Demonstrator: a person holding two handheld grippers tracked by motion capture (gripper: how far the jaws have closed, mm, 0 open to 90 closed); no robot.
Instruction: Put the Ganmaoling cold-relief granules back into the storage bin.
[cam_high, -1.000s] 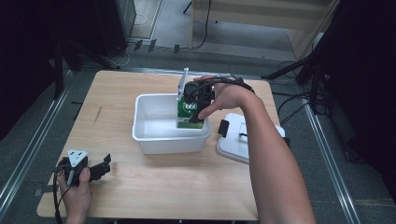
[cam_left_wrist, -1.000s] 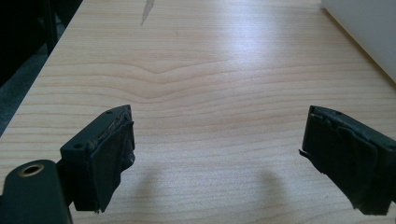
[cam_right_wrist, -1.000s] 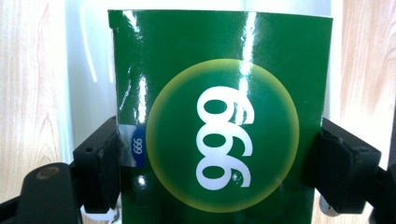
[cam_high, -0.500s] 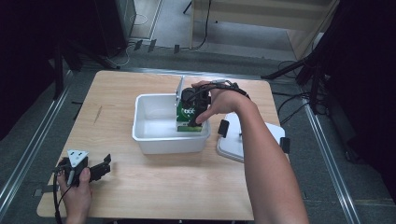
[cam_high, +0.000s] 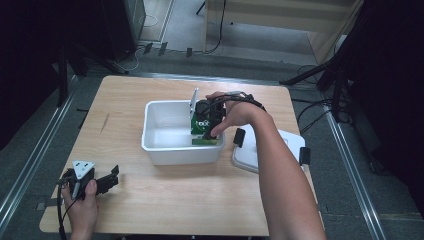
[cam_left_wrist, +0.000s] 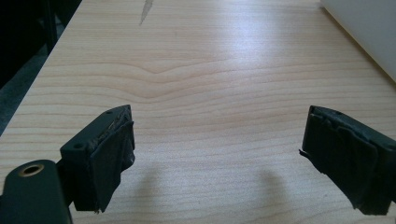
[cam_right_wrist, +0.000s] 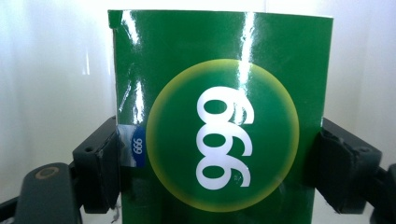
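Observation:
A green box (cam_right_wrist: 219, 116) with a yellow disc and white digits sits between my right gripper's (cam_right_wrist: 215, 168) jaws, and both pads press on its sides. In the high view the right gripper (cam_high: 206, 126) holds the green box (cam_high: 203, 131) down inside the white bin (cam_high: 165, 150), near its right wall. My left gripper (cam_left_wrist: 219, 158) rests low over bare wood with its jaws wide apart and nothing between them. The high view shows that left gripper (cam_high: 107, 179) at the table's front left corner, held by a hand.
A white lid (cam_high: 280, 150) with black clips lies on the table right of the bin. The person's right forearm (cam_high: 285, 185) crosses the front right of the table. Metal rails run along the floor on both sides of the table.
The right gripper has sunk with the green box deeper into the bin. The left gripper has stayed where it was.

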